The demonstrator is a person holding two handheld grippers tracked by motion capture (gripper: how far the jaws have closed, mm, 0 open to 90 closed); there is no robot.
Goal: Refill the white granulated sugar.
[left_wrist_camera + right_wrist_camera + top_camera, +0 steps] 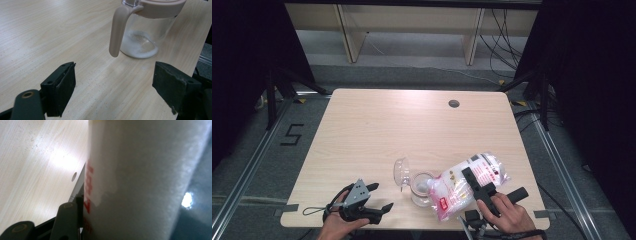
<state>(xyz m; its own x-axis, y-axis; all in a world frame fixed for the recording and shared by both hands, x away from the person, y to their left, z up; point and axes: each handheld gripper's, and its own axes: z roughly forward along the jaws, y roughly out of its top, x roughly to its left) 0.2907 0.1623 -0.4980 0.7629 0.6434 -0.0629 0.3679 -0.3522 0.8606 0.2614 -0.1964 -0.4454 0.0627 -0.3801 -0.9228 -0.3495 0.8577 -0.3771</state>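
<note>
A clear glass jar stands near the table's front edge, its flip lid swung open to the left. In the left gripper view the jar has a beige handle and a thin layer of white grains at the bottom. A plastic bag of white grains with red print lies tilted, its low end at the jar's rim. My right gripper is shut on the bag, one finger pressed to its side. My left gripper rests open left of the jar, holding nothing.
The pale wooden table has a round cable hole at the back right. Its front edge runs just below both hands. Black curtains flank the table, and wooden shelving stands beyond it.
</note>
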